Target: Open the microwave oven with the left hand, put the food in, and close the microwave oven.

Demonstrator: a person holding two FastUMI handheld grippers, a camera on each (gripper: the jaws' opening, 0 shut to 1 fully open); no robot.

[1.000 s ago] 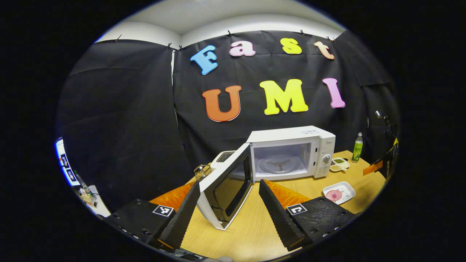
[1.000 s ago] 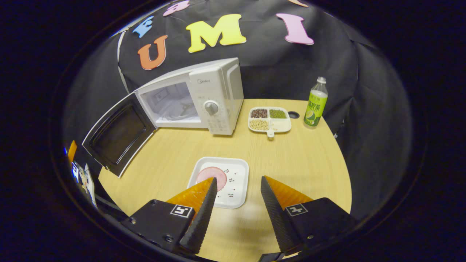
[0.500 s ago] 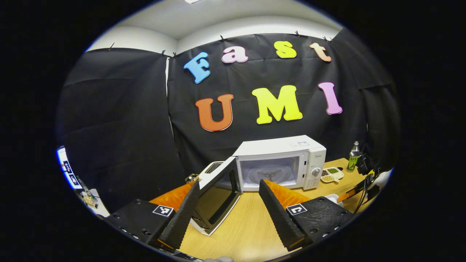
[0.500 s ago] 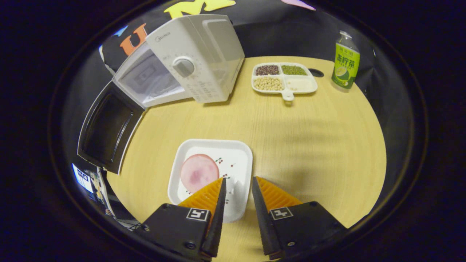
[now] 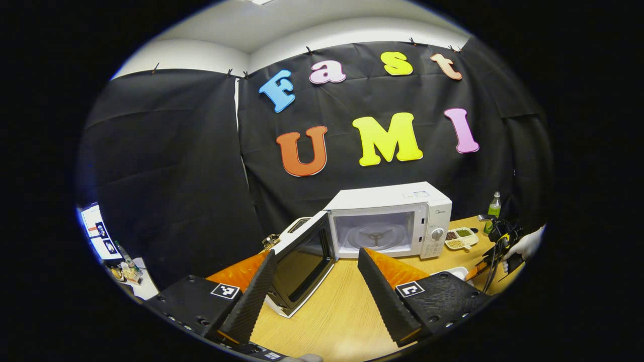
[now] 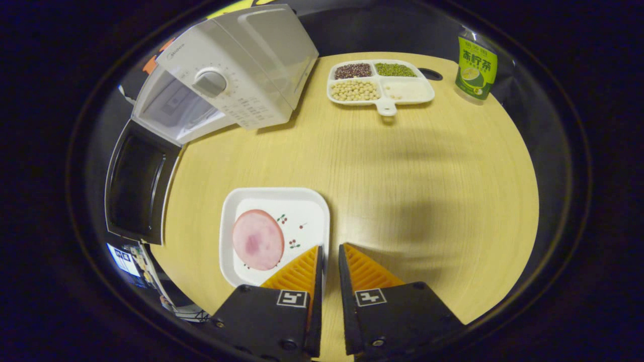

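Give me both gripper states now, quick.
Left gripper: open, holding nothing, in front of the open microwave.
Right gripper: closed on the right rim of the white plate.

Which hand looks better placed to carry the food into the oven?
Right. The right gripper is closing on the plate's rim, while the left gripper hangs open, holding nothing, near the open door.

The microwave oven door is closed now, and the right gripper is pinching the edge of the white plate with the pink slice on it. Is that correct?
Not quite: the door of the microwave oven is open, swung out to its left, as the left gripper view shows. The rest stands: the right gripper pinches the edge of the white plate that bears the pink slice.
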